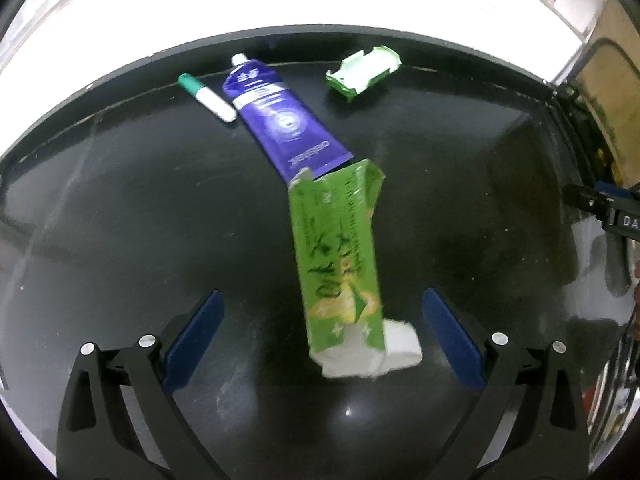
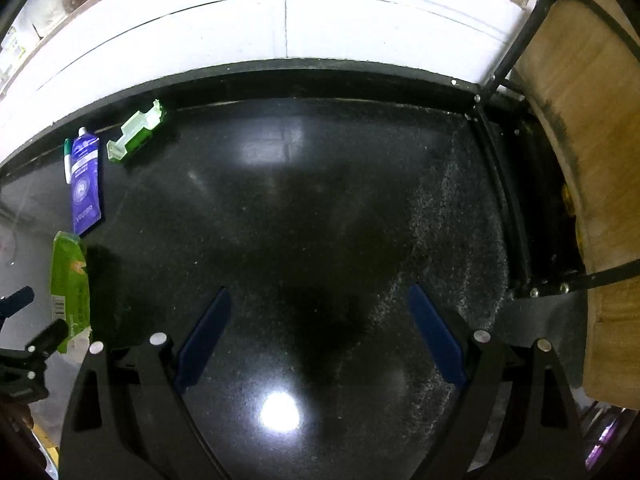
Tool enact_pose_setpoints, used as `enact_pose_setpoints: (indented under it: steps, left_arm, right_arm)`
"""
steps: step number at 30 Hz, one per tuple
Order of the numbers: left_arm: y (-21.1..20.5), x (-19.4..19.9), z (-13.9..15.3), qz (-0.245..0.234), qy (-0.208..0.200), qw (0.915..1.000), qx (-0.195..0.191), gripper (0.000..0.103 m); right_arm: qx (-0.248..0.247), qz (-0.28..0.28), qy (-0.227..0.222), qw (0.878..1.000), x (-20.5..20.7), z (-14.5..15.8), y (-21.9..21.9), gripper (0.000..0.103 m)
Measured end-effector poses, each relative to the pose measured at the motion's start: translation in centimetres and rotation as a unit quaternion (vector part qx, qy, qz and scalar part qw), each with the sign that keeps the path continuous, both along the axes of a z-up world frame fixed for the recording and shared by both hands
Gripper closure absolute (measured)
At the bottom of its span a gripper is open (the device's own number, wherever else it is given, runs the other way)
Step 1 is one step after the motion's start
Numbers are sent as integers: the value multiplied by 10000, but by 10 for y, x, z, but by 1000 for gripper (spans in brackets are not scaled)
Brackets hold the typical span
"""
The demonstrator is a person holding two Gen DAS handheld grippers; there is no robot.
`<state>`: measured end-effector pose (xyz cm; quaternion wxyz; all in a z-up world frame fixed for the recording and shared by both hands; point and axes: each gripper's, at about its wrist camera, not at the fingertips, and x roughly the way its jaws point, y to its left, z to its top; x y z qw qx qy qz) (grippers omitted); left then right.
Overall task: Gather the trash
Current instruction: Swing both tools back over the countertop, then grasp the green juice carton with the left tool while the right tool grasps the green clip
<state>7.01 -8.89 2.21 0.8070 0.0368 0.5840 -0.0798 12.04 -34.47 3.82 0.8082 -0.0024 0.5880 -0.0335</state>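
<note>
A long green carton [image 1: 338, 256] with torn white ends lies on the black counter [image 1: 120, 220], between the fingers of my open left gripper [image 1: 322, 312], touching neither. Beyond it lie a purple tube [image 1: 280, 120], a green-capped marker [image 1: 206, 97] and a crumpled green wrapper [image 1: 362, 73] near the back wall. My right gripper [image 2: 320, 312] is open and empty over bare counter. In the right wrist view the carton [image 2: 69, 288], tube [image 2: 85, 184], marker [image 2: 67, 164] and wrapper [image 2: 136, 138] sit at the far left, and the left gripper [image 2: 24, 332] shows at the left edge.
A white tiled wall [image 2: 280, 20] runs along the counter's back edge. A wooden board in a black metal frame [image 2: 580, 140] stands at the right end of the counter. The right gripper shows at the right edge of the left wrist view [image 1: 608, 208].
</note>
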Motion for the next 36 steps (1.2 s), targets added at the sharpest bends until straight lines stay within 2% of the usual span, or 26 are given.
enact_pose_setpoints:
  steps: [7, 8, 9, 11, 18, 22, 27, 31, 34, 35, 36]
  left_arm:
    - [-4, 19, -11, -11, 18, 9998, 200, 9]
    - [-4, 21, -13, -2, 61, 9998, 168, 16]
    - [-1, 25, -16, 28, 139, 9999, 85, 29]
    - [2, 29, -20, 96, 235, 9997, -10, 34]
    - [12, 28, -20, 111, 226, 9997, 59, 34]
    - [22, 28, -19, 133, 282, 9995, 11, 34]
    - [29, 29, -18, 39, 306, 9995, -2, 35]
    - [36, 31, -24, -124, 498, 9986, -97, 35]
    - [47, 32, -23, -108, 466, 9989, 17, 35]
    - [52, 31, -23, -91, 460, 9989, 20, 41]
    - [55, 31, -21, -106, 426, 9990, 101, 60]
  right_arm:
    - [-71, 99, 31, 9999, 0, -1, 6, 16]
    - [-38, 62, 30, 10000, 0, -2, 4, 16]
    - [-11, 31, 29, 10000, 0, -1, 2, 16]
    - [57, -35, 24, 10000, 4, -2, -1, 16]
    - [393, -190, -101, 9990, 28, 2, 14, 16]
    - [621, -91, -182, 9979, 52, 6, 43, 16]
    - [1255, -137, -286, 9916, 88, 10, 87, 16]
    - [1256, -147, -208, 9918, 116, 4, 114, 16]
    - [1198, -248, -95, 9924, 136, -8, 126, 17]
    - [1220, -307, -22, 9921, 142, -14, 128, 25]
    - [1272, -336, 77, 9913, 147, -21, 130, 37]
